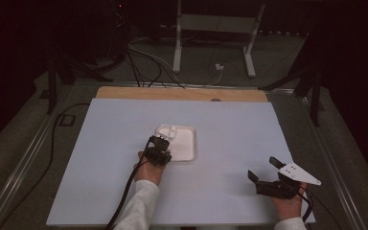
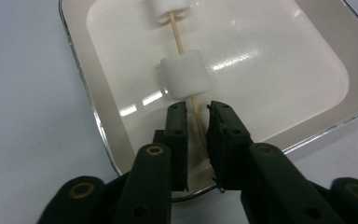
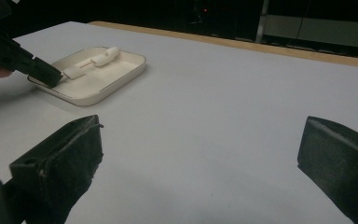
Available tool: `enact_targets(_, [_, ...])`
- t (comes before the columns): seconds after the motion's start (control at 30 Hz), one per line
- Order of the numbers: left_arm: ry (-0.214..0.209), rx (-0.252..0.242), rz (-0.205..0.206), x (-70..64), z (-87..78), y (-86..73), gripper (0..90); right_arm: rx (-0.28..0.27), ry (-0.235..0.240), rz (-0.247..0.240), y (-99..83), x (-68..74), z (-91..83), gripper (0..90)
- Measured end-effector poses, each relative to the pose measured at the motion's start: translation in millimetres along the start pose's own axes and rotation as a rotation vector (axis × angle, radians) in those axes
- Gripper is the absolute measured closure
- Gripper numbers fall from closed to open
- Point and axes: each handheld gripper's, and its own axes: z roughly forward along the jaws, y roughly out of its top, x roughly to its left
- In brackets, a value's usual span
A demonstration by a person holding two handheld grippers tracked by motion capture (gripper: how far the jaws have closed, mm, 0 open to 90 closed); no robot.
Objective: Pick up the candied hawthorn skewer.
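Skewer [image 2: 196,114] lies between left gripper [image 2: 198,122] jaws.

Pale blue-grey surface [image 1: 230,143], matte and flat, with a strip of bare wood [image 1: 182,93] along the far edge. Lying directly on it, slightly left of centre: a shallow white tray [image 1: 188,148] with rounded corners, flat on its base. Bearing a small dark spot [image 1: 215,100] at the far edge.
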Motion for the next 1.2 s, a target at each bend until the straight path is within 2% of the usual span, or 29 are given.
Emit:
enact_targets(0.13, [0.030,0.012,0.017,-7.5,1.5,3.9,85.0,0.001,0.000,0.000,0.0,0.2,0.0,0.0])
enact_targets(0.2, [0.031,0.017,0.010,-8.4,2.2,5.3,88.3,0.001,0.000,0.000,0.1,0.2,-0.2,0.0])
enact_targets(0.37, [0.034,0.017,0.006,-8.1,3.1,6.5,89.9,0.001,0.003,-0.002,-0.2,-0.3,0.1,0.0])
enact_targets(0.57, [0.020,-0.006,0.000,-4.6,2.6,3.5,90.0,0.002,0.003,0.000,-0.2,-0.6,-0.2,0.0])
enact_targets(0.63, [0.006,-0.034,-0.020,-0.7,-0.3,0.5,90.0,0.004,0.002,0.000,-0.4,-0.6,0.0,0.0])
enact_targets(0.67, [0.006,-0.034,-0.020,-0.7,-0.3,0.5,90.0,0.004,0.003,0.000,-0.5,-0.6,0.1,0.0])
enact_targets(0.7, [0.000,-0.058,-0.023,2.0,-3.9,-1.0,90.0,0.005,0.003,-0.001,-0.4,-0.4,0.2,0.0])
enact_targets(0.73, [0.000,-0.058,-0.023,2.0,-3.9,-1.0,90.0,0.005,0.004,0.000,-0.5,-0.2,0.3,0.0])
enact_targets(0.83, [-0.014,-0.104,-0.025,5.5,-14.2,-2.8,90.0,0.007,0.006,-0.001,-0.5,0.3,0.6,0.0])
enact_targets(0.87, [-0.014,-0.104,-0.025,5.5,-14.2,-2.8,90.0,0.007,0.005,-0.001,-0.5,0.4,0.7,0.0])
enact_targets(1.07, [-0.028,-0.192,-0.031,9.4,-33.1,-8.5,90.0,0.009,0.006,-0.005,-0.4,1.0,1.0,0.0])
enact_targets(1.2, [-0.034,-0.220,-0.036,12.1,-38.9,-12.0,90.0,0.008,0.006,-0.001,-0.6,1.2,0.9,0.0])
